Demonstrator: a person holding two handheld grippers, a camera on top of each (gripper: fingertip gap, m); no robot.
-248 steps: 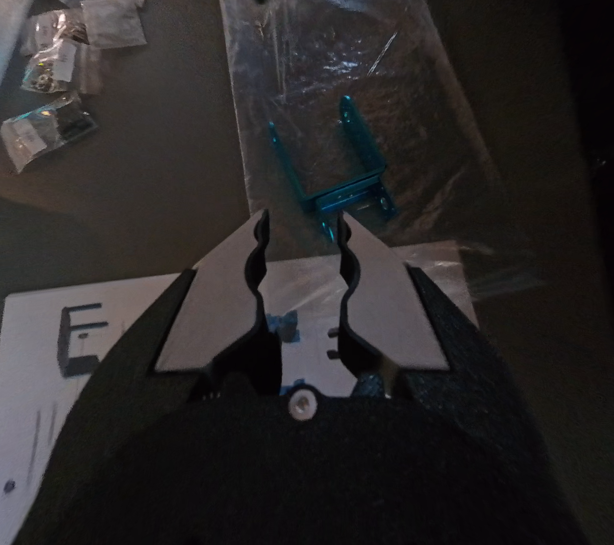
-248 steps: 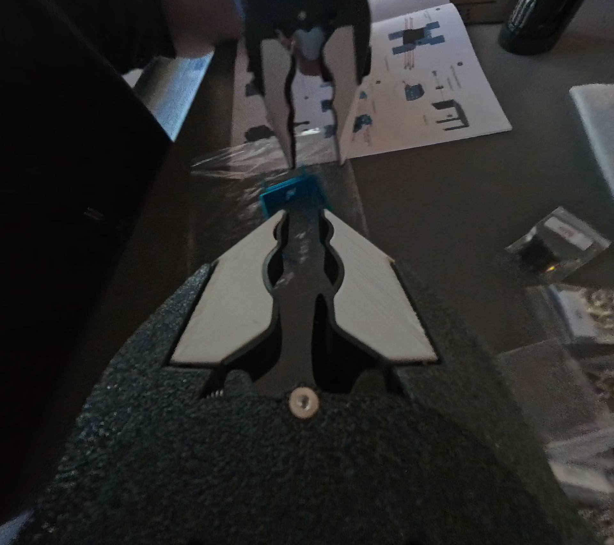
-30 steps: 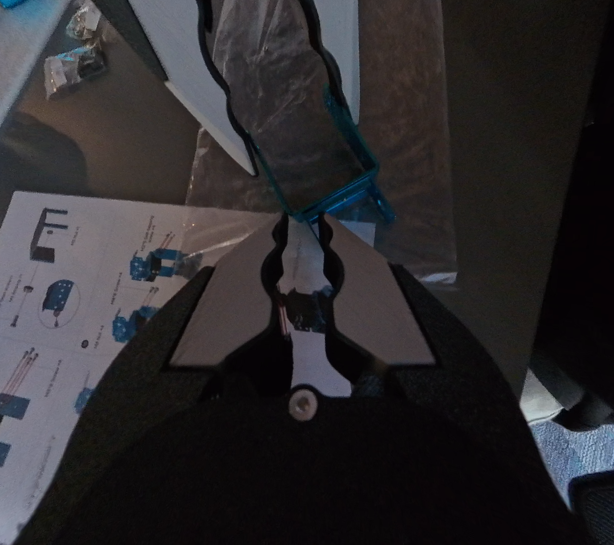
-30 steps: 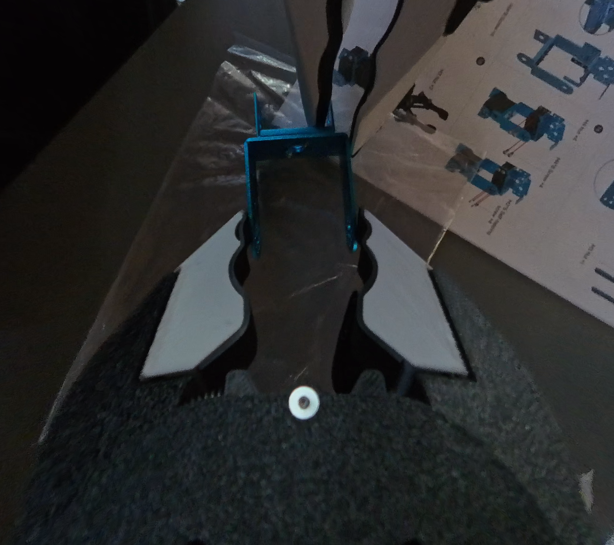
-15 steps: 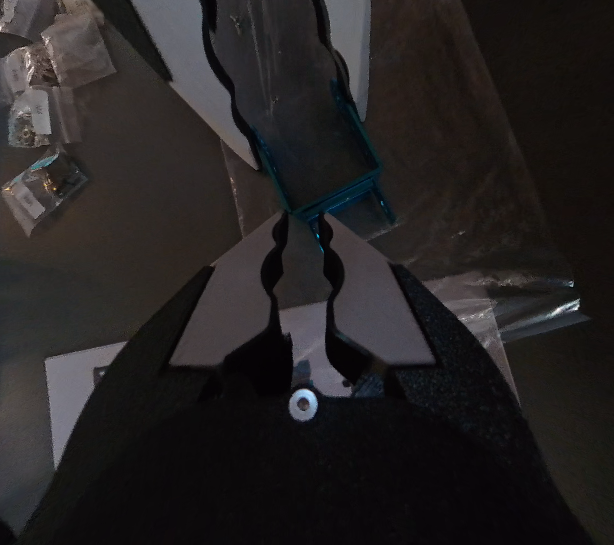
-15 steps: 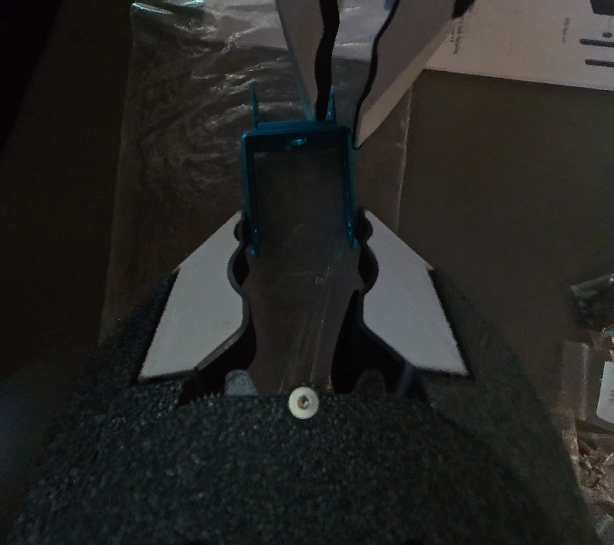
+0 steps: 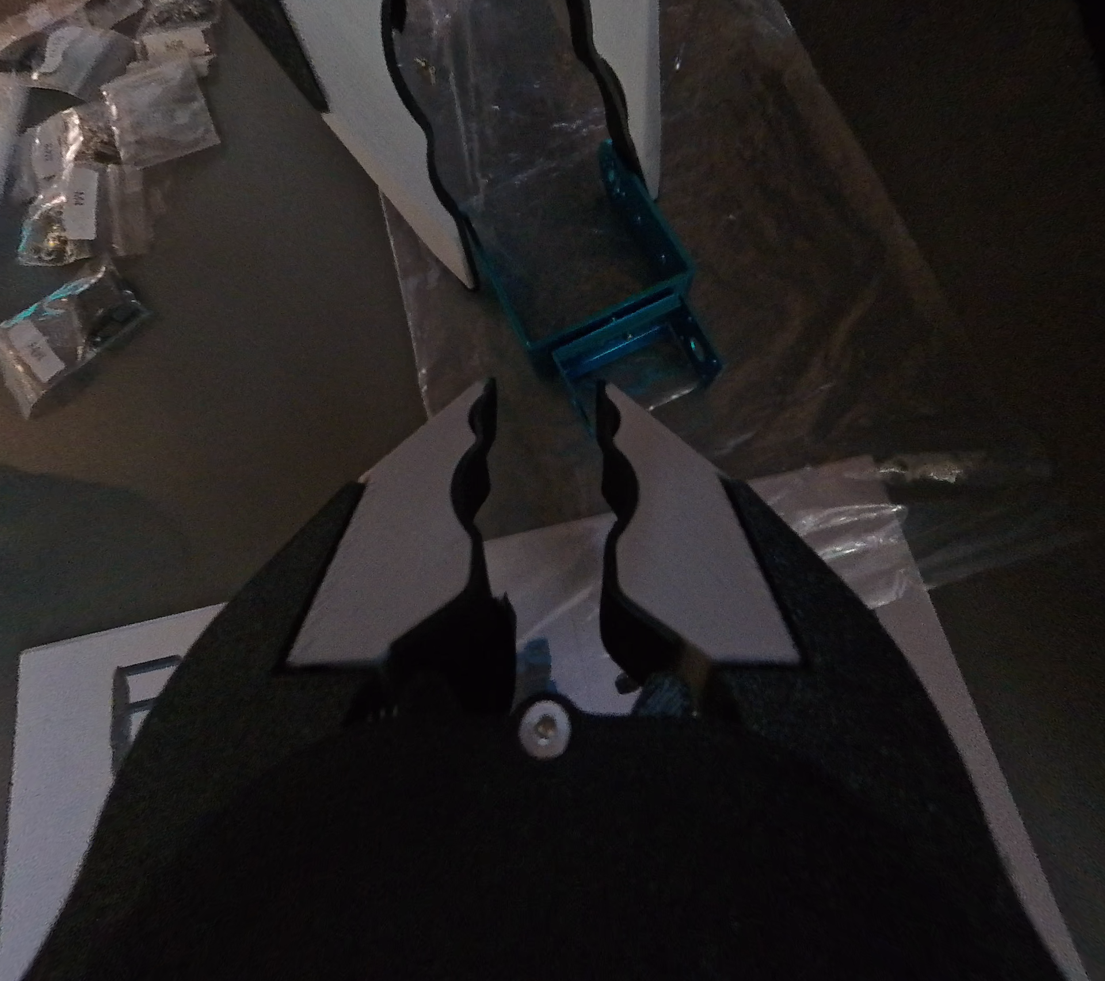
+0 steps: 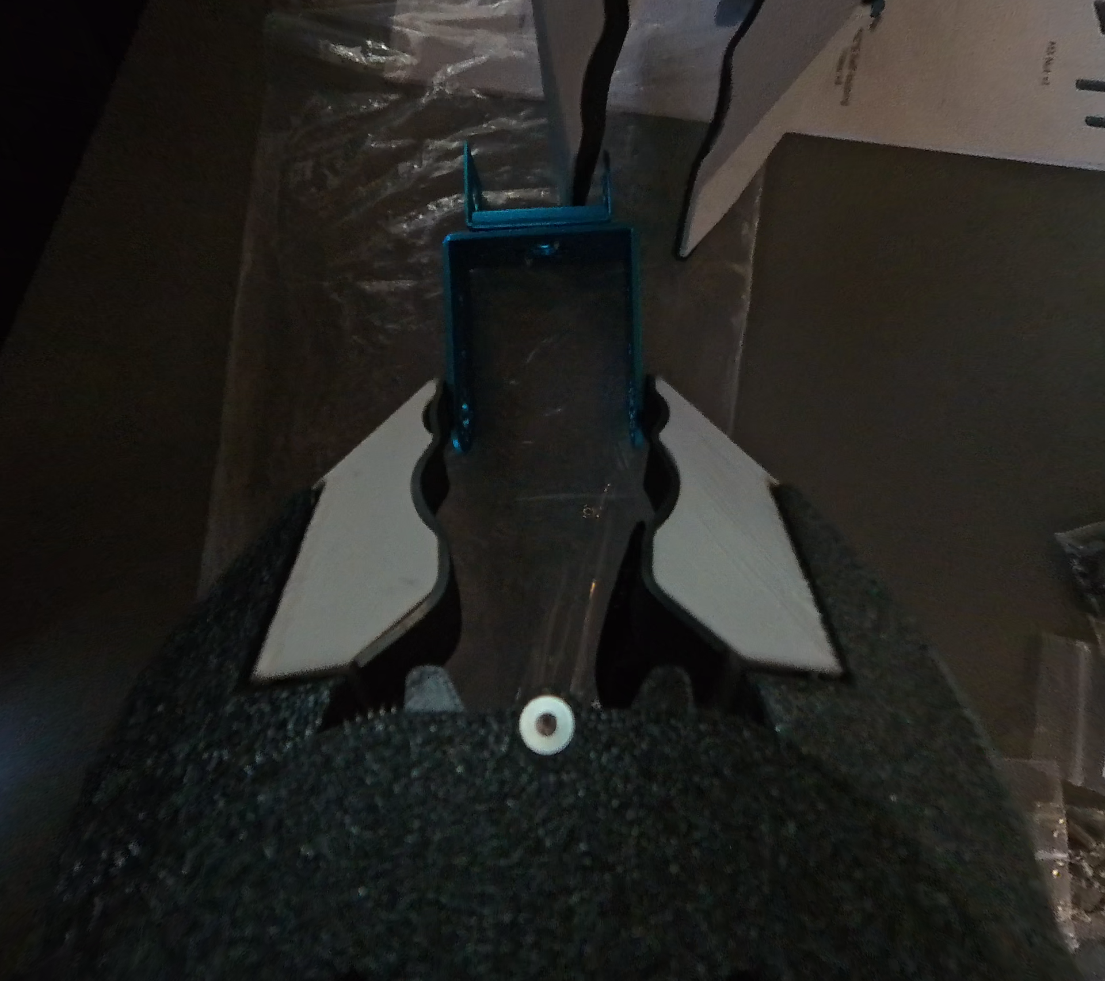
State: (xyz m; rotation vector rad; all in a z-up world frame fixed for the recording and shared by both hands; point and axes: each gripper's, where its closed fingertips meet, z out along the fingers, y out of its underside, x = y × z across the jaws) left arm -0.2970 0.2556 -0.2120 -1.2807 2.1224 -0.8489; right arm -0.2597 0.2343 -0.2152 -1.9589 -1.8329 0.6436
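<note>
A blue metal U-bracket [image 8: 541, 235] with a smaller blue bracket [image 8: 538, 217] fixed back to back at its base sits over a clear plastic bag [image 8: 359, 115]. My right gripper [image 8: 545, 414] is shut on it, one finger pressing the outside of each long arm. It also shows in the left wrist view, where the bracket [image 7: 622, 306] points toward my left gripper [image 7: 545, 390]. The left gripper is open, and one flange of the small bracket [image 7: 583, 414] stands between its tips, close to the right one. Whether they touch is unclear.
A white instruction sheet [image 7: 60, 773] lies under the left gripper and shows at the top of the right wrist view [image 8: 957, 26]. Several small bags of parts [image 7: 89, 145] lie on the dark table to the left. More bags [image 8: 1076, 593] lie at the right edge. My hands' fingertips stand some 5 centimetres from each other.
My left gripper's jaws have widened since half a second ago, letting go of the small bracket's flange. My right gripper, off the bracket 8.3 s ago, keeps its grip on the long arms.
</note>
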